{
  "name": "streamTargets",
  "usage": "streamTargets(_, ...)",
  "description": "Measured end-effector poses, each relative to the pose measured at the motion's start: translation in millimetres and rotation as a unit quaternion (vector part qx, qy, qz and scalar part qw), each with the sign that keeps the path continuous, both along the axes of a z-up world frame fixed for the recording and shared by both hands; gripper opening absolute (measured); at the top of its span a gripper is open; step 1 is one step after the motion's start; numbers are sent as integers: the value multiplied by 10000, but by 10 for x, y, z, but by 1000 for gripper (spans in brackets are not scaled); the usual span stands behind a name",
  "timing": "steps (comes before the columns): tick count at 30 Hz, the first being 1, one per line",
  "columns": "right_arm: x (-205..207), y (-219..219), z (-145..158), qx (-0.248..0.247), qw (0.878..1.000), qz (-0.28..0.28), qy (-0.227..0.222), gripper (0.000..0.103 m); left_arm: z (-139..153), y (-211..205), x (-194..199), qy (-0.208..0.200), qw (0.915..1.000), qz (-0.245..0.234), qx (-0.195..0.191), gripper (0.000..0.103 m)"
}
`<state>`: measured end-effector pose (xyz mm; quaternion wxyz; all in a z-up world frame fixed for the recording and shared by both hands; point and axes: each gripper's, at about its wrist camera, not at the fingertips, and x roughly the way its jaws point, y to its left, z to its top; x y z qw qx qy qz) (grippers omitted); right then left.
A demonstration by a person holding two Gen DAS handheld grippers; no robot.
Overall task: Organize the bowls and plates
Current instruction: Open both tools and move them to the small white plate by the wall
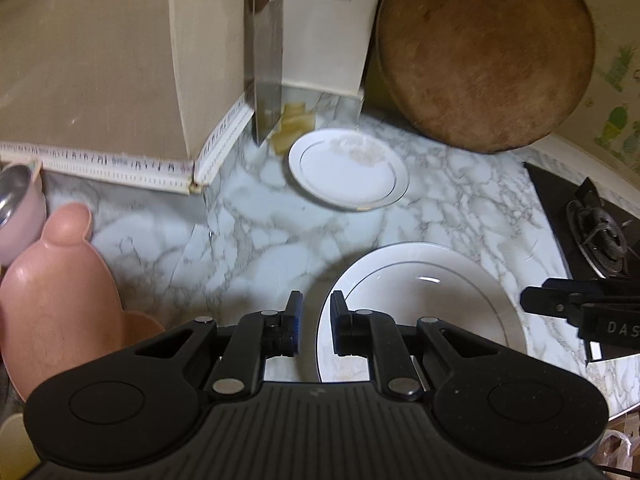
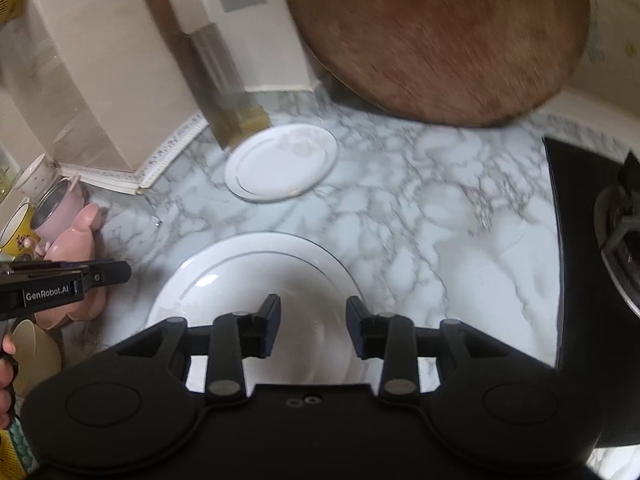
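A marble-patterned countertop (image 1: pixel 256 216) holds two white plates. The large plate (image 1: pixel 424 304), deep and rimmed with a thin grey line, lies flat at the near edge of the counter, directly below both grippers. The small plate (image 1: pixel 348 170) lies farther back, well apart from the large one, near a cleaver (image 1: pixel 268 76) propped against the wall and a round wooden cutting board (image 1: pixel 484 52) leaning in the corner. The left gripper (image 1: pixel 316 320) hangs over the large plate's left rim with its fingers nearly closed, a narrow gap between them, and nothing in it. The right gripper (image 2: pixel 312 326) hovers above the middle of the same plate with its fingers parted and released, also empty. To the left stand a pink bear-shaped dish (image 1: pixel 52 300), a pink cup (image 2: pixel 60 212) and other cups. A black gas stove (image 2: pixel 600 240) borders the counter on the right. The risks from here seem to be these: reaching for the small plate could knock the propped cleaver over, and a shallow pinch on a smooth plate rim could let the plate slip and chip against the other.
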<state>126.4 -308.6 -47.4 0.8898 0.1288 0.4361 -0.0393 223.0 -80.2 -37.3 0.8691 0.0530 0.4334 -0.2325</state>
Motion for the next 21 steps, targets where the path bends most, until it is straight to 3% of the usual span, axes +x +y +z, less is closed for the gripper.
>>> streamTargets(6,3,220,158,-43,9997,30,-223,55,132,77,-29,-117,9997,-188,-103,14)
streamTargets(8,4,282,197,-109,9995,43,-301,63,154,96,-28,-142,9996,-219,-133,20)
streamTargets(12,17,331,255,-165,9990,-5,-420,72,178,115,-34,-283,9992,-223,-188,62)
streamTargets(13,21,331,269,-175,9988,-14,-447,76,187,115,-36,-335,9990,-217,-200,67)
streamTargets(17,104,314,306,-332,9983,7,-478,85,176,79,38,-260,9991,-248,-205,68)
streamTargets(19,175,292,314,-394,9981,40,-463,91,156,50,97,-261,9993,-224,-171,76)
streamTargets(21,260,263,319,-452,9977,132,-483,99,143,3,168,-323,9992,-177,-128,77)
